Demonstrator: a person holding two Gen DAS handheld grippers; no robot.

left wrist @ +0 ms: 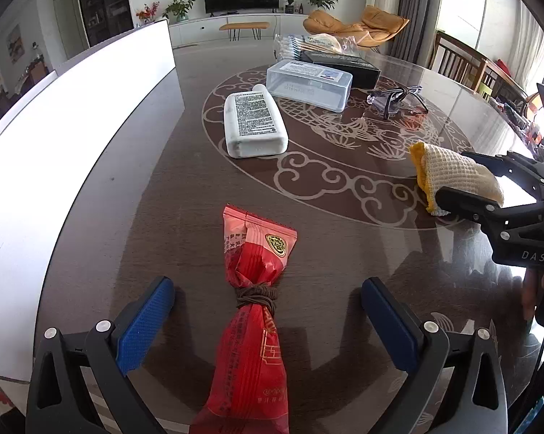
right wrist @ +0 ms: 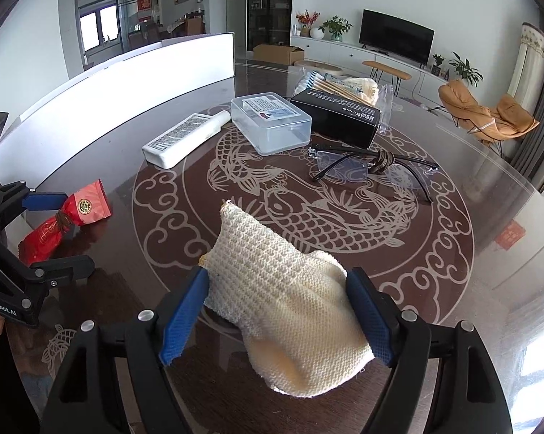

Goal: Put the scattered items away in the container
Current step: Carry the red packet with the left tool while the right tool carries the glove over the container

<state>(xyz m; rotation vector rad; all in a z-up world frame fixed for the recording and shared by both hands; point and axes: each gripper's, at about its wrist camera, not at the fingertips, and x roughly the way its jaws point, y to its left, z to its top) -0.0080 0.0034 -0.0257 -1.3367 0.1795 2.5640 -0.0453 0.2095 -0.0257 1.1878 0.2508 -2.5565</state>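
Bare surface (left wrist: pixel 156 195) open between red packet (left wrist: pixel 252 325) and white bottle (left wrist: pixel 253 123); clear passage there. Tall white container wall (left wrist: pixel 91 115) blocking whole left edge. Far side crowded: white bottle, clear plastic box (left wrist: pixel 309 85), black box (right wrist: pixel 338 121) topped with cotton swab pack (right wrist: pixel 329 85), all close together. Glasses (right wrist: pixel 371 168) sprawled right of centre. Open stretch over fish pattern between knitted cloth (right wrist: pixel 290 300) and that cluster.
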